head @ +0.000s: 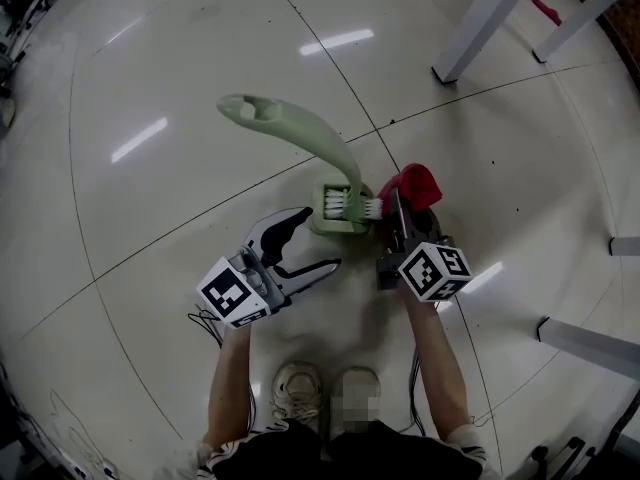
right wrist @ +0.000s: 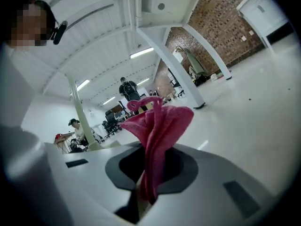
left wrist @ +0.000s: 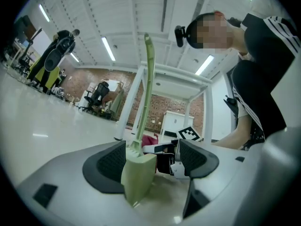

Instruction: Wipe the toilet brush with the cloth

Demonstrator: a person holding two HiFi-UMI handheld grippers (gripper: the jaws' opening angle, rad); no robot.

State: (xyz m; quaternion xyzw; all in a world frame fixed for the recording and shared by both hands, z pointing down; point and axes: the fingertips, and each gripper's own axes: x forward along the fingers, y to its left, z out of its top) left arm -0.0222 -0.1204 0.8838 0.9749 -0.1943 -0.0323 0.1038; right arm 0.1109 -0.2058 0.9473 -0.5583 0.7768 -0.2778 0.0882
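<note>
R fingers (right wrist: 182, 169) clamp cloth (right wrist: 157, 121), L fingers (left wrist: 106, 166) apart by brush (left wrist: 138, 171)

White table leg (head: 480, 18), glossy tiled floor (head: 120, 218)

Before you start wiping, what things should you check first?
1. Cloth pinched in the right gripper: ok.
2. Left gripper holding the brush steady: not ok. Its fingers stand apart, with the brush head between them.
3. Cloth close to the bristles: ok, right beside them.
4. Brush head resting on the floor: ok.
5. Where the brush is dirty: cannot tell.
</note>
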